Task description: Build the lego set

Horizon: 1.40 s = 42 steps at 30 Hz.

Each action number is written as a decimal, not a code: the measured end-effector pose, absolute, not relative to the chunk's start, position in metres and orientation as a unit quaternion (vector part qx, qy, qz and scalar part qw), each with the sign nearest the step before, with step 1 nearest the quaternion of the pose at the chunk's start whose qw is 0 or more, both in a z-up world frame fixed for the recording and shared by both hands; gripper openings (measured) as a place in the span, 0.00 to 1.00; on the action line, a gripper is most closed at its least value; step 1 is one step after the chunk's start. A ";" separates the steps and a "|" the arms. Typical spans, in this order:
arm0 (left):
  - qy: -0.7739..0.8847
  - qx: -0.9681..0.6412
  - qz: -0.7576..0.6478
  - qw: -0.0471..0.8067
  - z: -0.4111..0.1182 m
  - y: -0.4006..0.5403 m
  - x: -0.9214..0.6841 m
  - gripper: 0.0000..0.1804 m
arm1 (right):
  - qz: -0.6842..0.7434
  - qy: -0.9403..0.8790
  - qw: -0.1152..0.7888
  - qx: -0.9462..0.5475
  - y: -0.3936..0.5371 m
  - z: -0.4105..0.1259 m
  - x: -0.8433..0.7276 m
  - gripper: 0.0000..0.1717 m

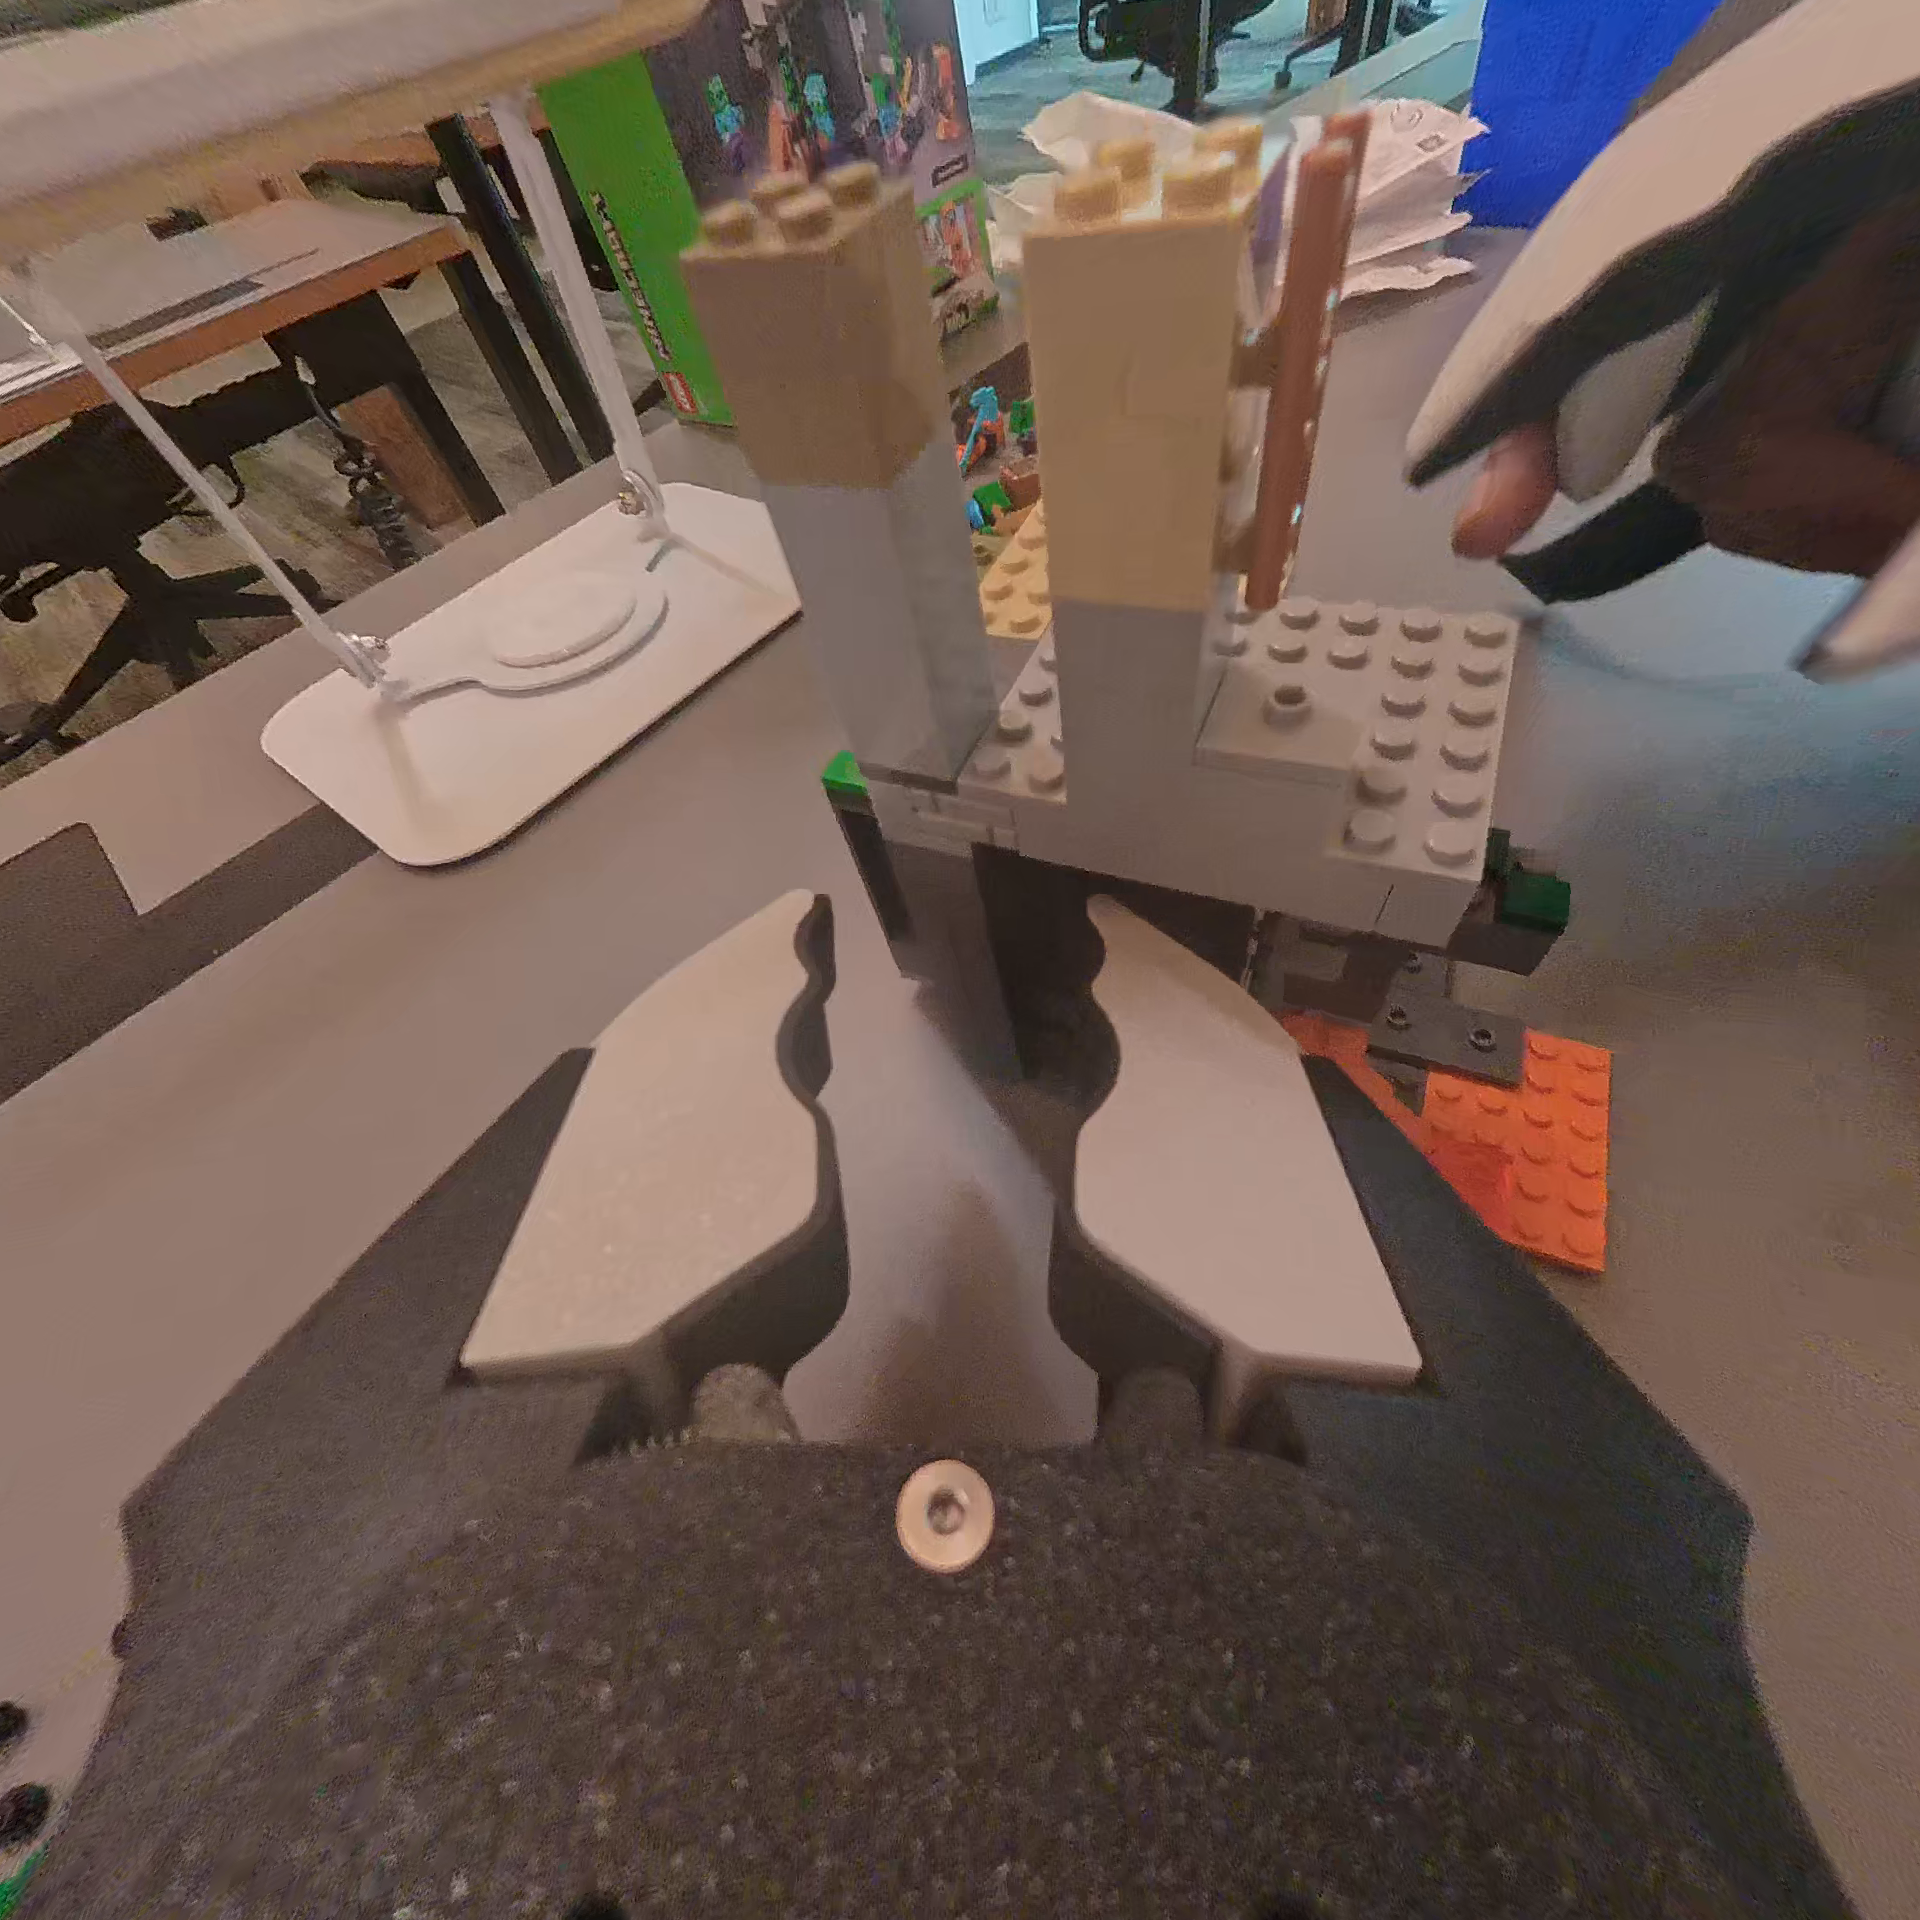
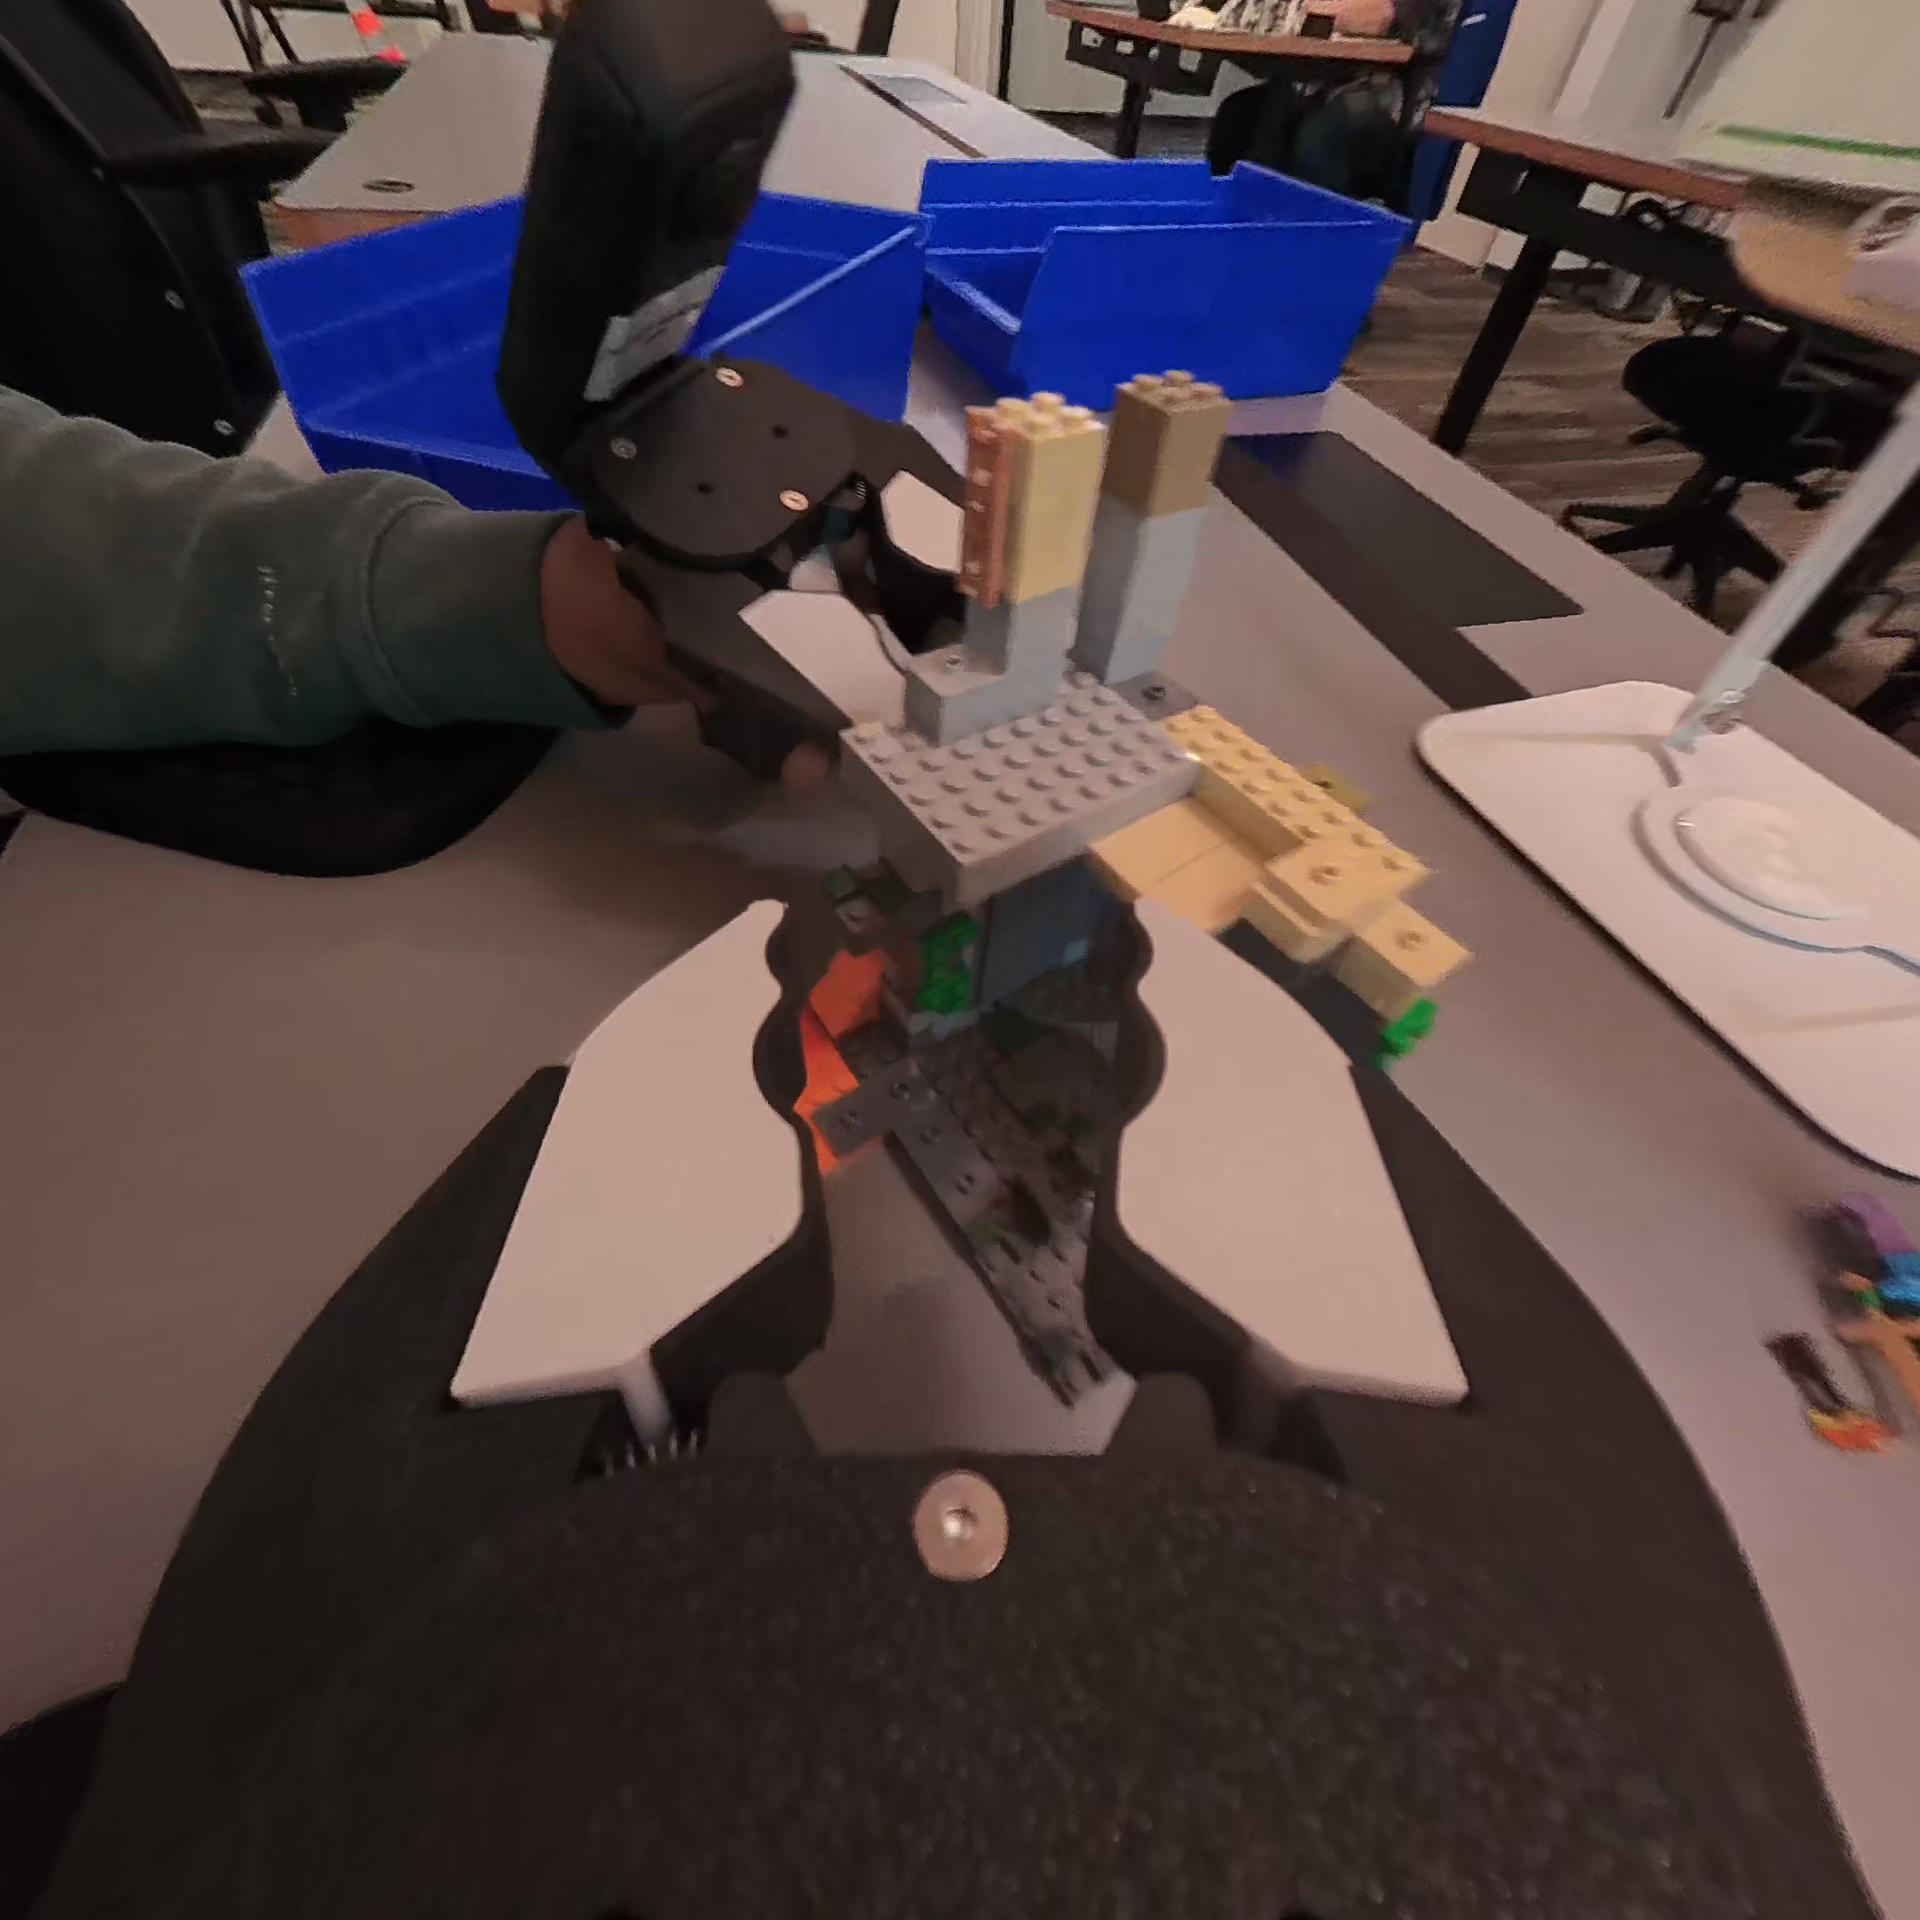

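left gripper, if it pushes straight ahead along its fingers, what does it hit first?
Most likely the dark lower wall of the brick model, under the grey studded deck. The left gripper is open with nothing between its fingers, which already flank that wall. Depth is unclear; they may already be close to touching.

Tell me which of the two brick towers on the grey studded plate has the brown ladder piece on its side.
The light cream-topped tower; the brown ladder piece runs up its side. The darker tan-topped tower stands beside it with bare sides.
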<state>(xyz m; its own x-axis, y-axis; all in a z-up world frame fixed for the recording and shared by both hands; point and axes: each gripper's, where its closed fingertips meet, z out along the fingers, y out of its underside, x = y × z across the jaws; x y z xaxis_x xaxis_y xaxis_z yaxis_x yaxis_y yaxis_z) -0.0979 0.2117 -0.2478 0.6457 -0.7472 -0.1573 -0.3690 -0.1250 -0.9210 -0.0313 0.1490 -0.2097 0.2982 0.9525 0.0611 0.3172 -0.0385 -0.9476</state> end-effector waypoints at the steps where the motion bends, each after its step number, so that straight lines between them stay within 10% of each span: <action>1: 0.382 -0.728 -0.176 0.542 -0.246 0.211 -0.099 0.23 | 0.316 -0.491 0.492 -0.646 0.155 -0.209 -0.023 0.33; 17: 0.328 -0.724 -0.179 0.579 -0.226 0.186 -0.129 0.21 | 0.354 -0.567 0.403 -0.625 0.238 -0.253 -0.017 0.46; 22: 0.335 -0.727 -0.179 0.572 -0.232 0.187 -0.128 0.21 | 0.364 -0.588 0.396 -0.605 0.234 -0.256 -0.035 0.23; 42: 0.377 -0.704 -0.188 0.571 -0.230 0.170 -0.111 0.20 | 0.207 -0.361 0.465 -0.781 0.201 -0.254 0.001 0.11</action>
<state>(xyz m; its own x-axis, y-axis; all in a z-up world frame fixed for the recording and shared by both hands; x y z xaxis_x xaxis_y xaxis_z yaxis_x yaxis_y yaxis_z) -0.1110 0.1704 -0.2301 0.6448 -0.7460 -0.1661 -0.3160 -0.0624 -0.9467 0.0009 0.2007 -0.2545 0.6530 0.7573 0.0121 0.3717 -0.3065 -0.8763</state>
